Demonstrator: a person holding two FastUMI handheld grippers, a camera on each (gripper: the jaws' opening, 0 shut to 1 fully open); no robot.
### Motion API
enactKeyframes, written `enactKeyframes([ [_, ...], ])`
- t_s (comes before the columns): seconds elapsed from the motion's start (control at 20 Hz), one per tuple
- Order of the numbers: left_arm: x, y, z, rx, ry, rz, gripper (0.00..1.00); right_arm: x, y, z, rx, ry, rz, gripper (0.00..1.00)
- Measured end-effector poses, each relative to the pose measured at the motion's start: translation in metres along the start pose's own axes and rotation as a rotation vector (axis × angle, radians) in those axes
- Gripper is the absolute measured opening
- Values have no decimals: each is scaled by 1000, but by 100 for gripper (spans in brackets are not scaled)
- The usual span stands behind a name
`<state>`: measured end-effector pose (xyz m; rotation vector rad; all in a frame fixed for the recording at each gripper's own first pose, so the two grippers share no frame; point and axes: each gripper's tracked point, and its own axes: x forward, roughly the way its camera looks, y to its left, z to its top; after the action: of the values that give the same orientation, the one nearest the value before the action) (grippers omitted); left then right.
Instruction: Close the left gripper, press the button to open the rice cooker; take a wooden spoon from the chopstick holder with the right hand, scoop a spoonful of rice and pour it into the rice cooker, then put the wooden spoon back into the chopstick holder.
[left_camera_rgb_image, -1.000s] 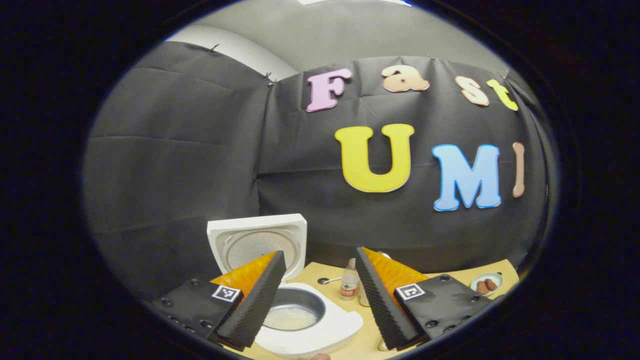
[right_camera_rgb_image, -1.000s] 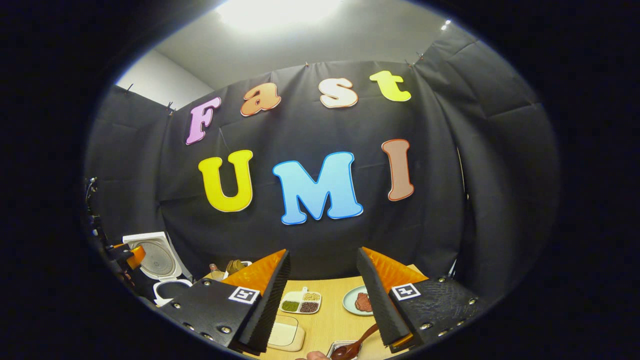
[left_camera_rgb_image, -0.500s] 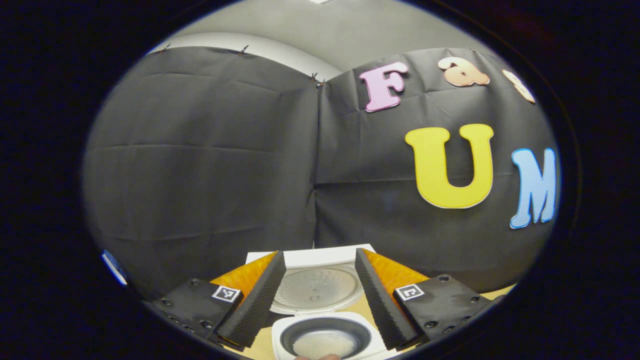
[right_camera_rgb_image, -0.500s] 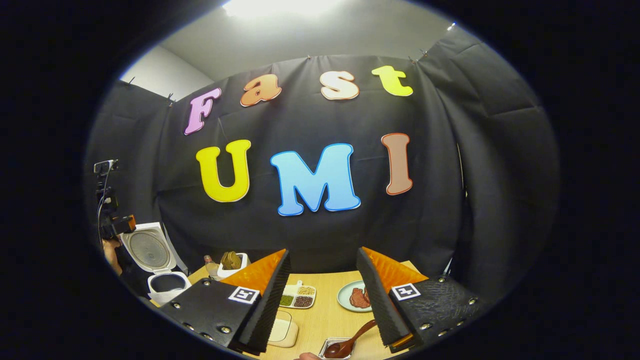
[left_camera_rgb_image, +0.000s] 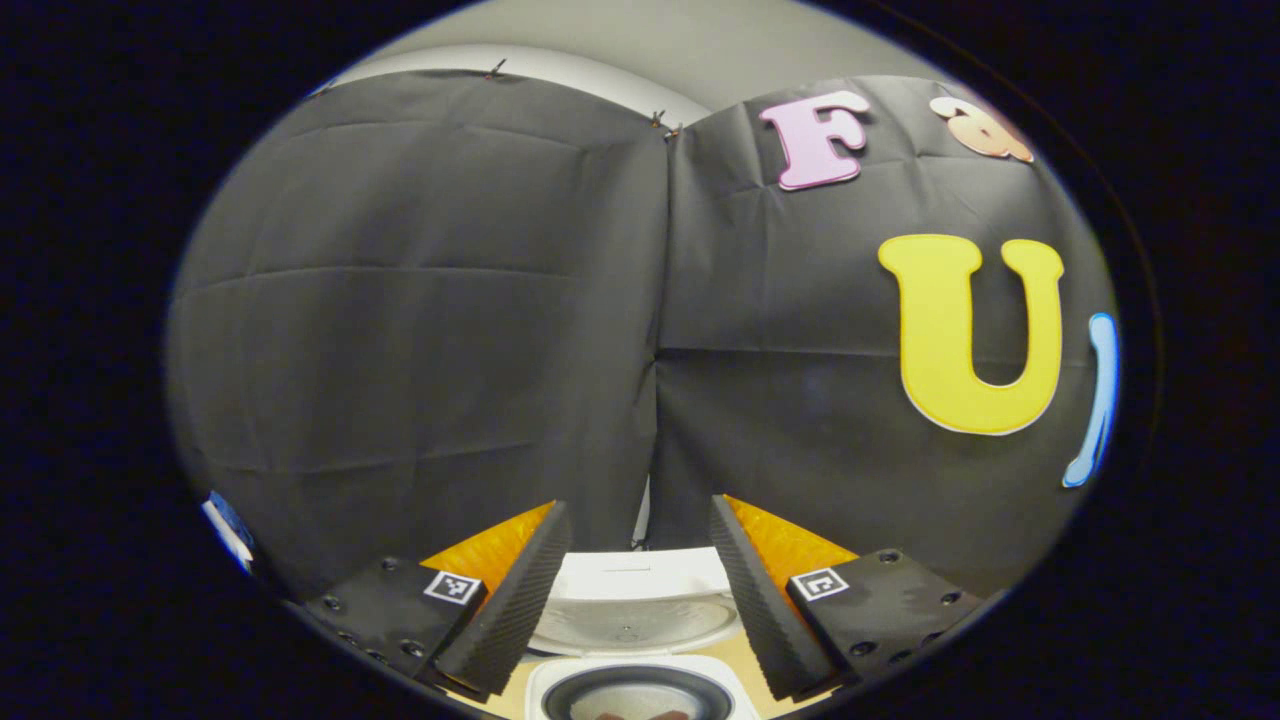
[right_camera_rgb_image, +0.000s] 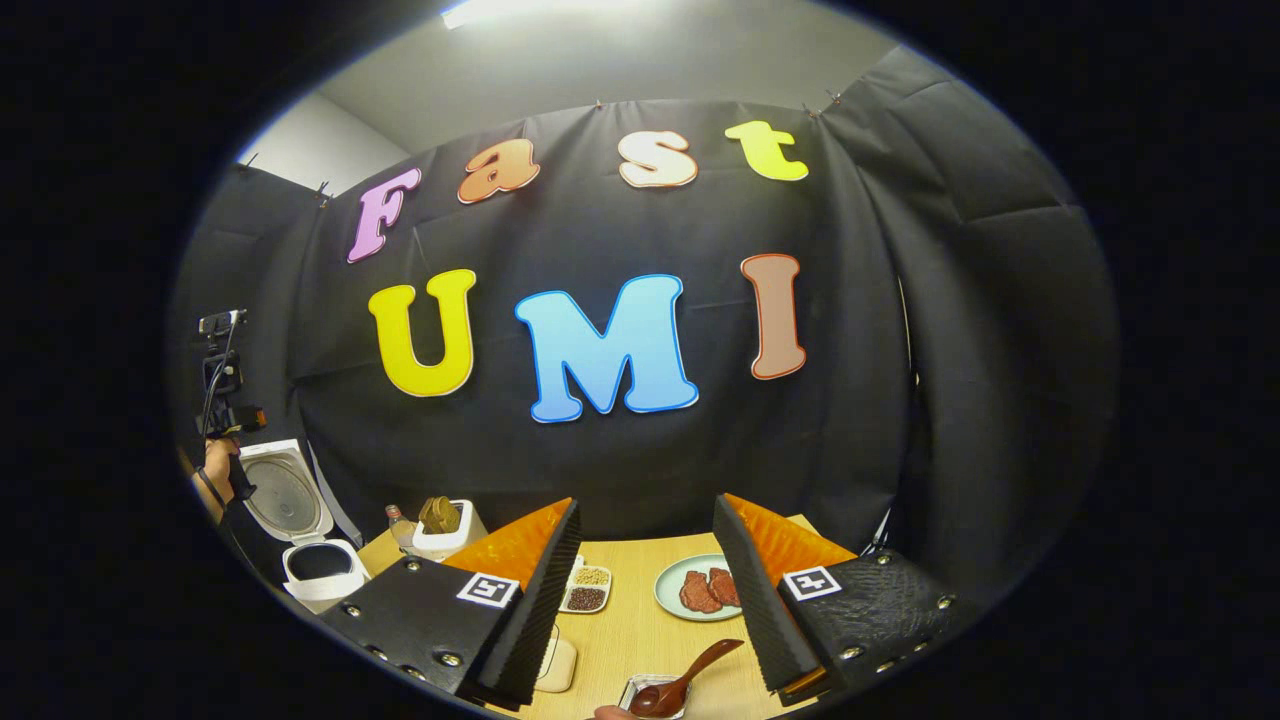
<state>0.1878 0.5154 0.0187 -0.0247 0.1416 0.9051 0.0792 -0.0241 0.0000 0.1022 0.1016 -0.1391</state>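
Note:
The white rice cooker (left_camera_rgb_image: 640, 680) stands with its lid (left_camera_rgb_image: 625, 600) up, low between the fingers of my left gripper (left_camera_rgb_image: 636, 510), which is open and holds nothing. Its dark inner pot (left_camera_rgb_image: 635, 700) shows at the bottom edge. In the right gripper view the same cooker (right_camera_rgb_image: 318, 570) stands at the far left, and a hand holds the left gripper (right_camera_rgb_image: 235, 415) above it. My right gripper (right_camera_rgb_image: 646, 505) is open and empty. Below it a dark wooden spoon (right_camera_rgb_image: 695, 670) lies with its bowl in a small metal tray (right_camera_rgb_image: 632, 690). The white chopstick holder (right_camera_rgb_image: 445, 535) stands right of the cooker.
On the wooden table (right_camera_rgb_image: 640, 630) are a small bottle (right_camera_rgb_image: 398, 522), a divided dish of beans (right_camera_rgb_image: 585, 592), a plate with meat pieces (right_camera_rgb_image: 700, 590) and a cream box (right_camera_rgb_image: 557, 662). Black cloth walls close in the back and sides.
The left gripper has swung left, so the open cooker now sits centred and lower between its fingers. The right gripper view has shifted slightly, and the table shows more. Both grippers stay open.

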Motion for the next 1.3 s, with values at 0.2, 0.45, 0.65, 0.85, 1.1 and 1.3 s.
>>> enactKeyframes([
  [0.2,39,-3,-13,41,55,18,96,7,0,-2,-8,5,0,81],
  [0.45,71,9,-37,23,158,44,95,12,3,-6,-5,15,12,81],
  [0.65,71,12,-53,30,189,38,96,14,-2,-9,45,25,7,81],
  [0.85,68,9,-50,29,167,20,100,13,-4,-8,98,19,9,81],
  [1.1,62,8,-45,30,103,47,99,6,-13,-6,111,8,5,81],
  [1.3,58,7,-43,27,80,40,99,3,-20,-11,128,25,1,81],
])
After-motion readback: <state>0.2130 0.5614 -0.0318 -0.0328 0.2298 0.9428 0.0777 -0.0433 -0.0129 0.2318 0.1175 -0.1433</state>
